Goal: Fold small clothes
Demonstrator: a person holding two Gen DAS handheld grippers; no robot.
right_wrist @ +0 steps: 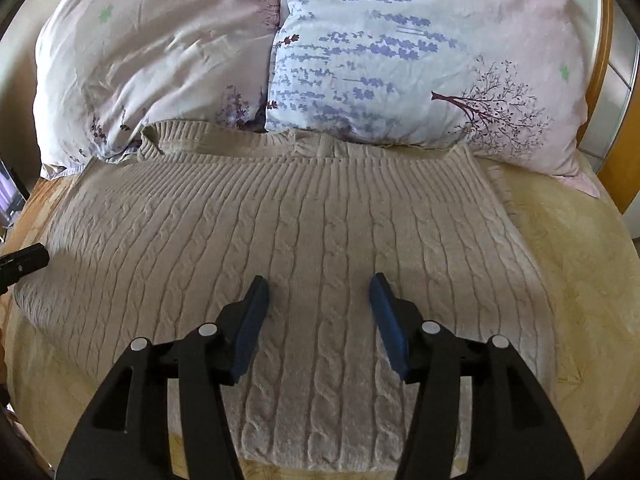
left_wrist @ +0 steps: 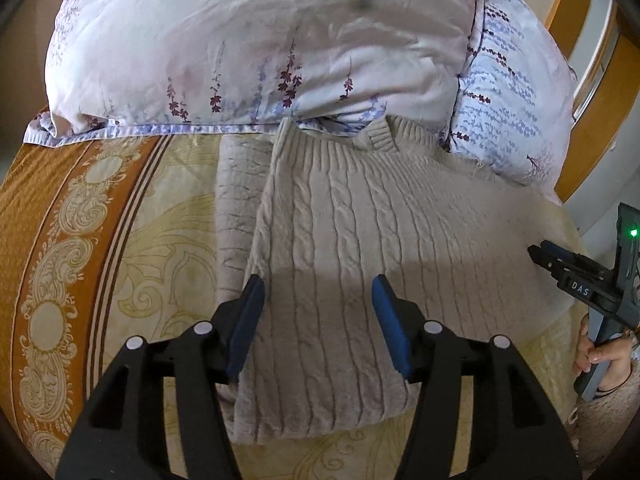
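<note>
A beige cable-knit sweater (left_wrist: 360,240) lies flat on the bed, its ribbed neck end against the pillows. It fills the middle of the right wrist view (right_wrist: 280,240) too. My left gripper (left_wrist: 318,292) is open and empty above the sweater's left part. My right gripper (right_wrist: 319,290) is open and empty above the sweater's middle. The right gripper also shows at the right edge of the left wrist view (left_wrist: 560,264), held by a hand. A tip of the left gripper shows at the left edge of the right wrist view (right_wrist: 24,262).
Two floral pillows (left_wrist: 260,40) (right_wrist: 420,60) lie at the head of the bed behind the sweater. A yellow and orange patterned bedspread (left_wrist: 80,240) covers the bed. A wooden bed frame (left_wrist: 608,120) runs along the right.
</note>
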